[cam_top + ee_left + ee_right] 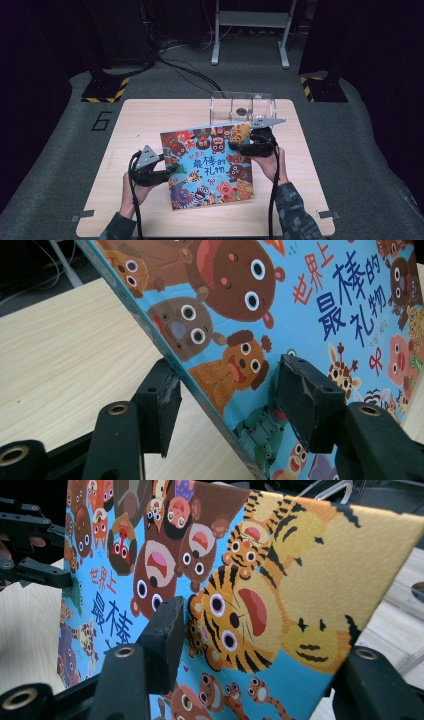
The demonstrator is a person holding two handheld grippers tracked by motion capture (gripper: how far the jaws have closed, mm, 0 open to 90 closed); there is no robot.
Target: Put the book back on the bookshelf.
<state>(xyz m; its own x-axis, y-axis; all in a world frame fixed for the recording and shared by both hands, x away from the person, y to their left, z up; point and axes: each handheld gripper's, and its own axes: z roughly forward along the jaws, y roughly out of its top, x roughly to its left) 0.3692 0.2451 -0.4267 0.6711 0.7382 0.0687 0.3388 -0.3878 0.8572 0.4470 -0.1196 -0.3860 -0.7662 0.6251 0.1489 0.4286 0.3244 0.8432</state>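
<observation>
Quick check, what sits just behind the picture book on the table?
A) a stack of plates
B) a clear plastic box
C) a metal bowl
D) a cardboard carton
B: in the high view a clear plastic box stands on the wooden table just past the far edge of the picture book.

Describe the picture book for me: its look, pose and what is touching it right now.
The picture book is a thin hardcover, its blue cover crowded with cartoon animals around blue and orange Chinese lettering. It is closed and sits mid-table, tilted, with its far edge raised. The right gripper clamps its far right corner by the tiger drawing. The left gripper straddles its left edge, one pad on the cover; a firm pinch cannot be confirmed.
</observation>
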